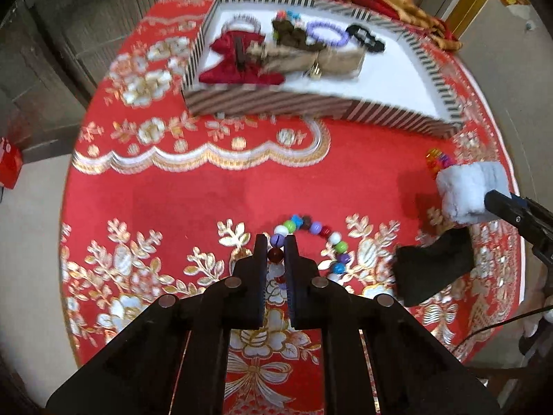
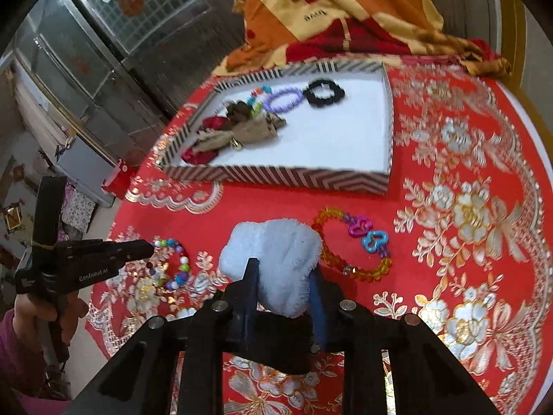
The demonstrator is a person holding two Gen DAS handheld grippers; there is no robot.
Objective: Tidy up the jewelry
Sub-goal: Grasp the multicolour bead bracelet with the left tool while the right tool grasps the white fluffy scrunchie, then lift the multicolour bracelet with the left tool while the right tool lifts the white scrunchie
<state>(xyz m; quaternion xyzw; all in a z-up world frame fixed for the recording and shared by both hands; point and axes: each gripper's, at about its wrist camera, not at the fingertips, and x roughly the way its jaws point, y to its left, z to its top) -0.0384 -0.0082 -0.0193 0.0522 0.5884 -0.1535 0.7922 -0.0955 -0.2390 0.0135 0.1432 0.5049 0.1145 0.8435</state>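
My left gripper is shut on a multicoloured bead bracelet that lies on the red tablecloth; it also shows in the right wrist view. My right gripper is shut on a white fluffy pouch with a black part below, held above the cloth; the pouch shows at the right of the left wrist view. A striped tray at the back holds pouches, a purple bracelet and a black bracelet.
An orange bead bracelet with pink and blue heart links lies on the cloth right of the pouch. A folded orange and red cloth lies behind the tray. The round table's edge curves at the right.
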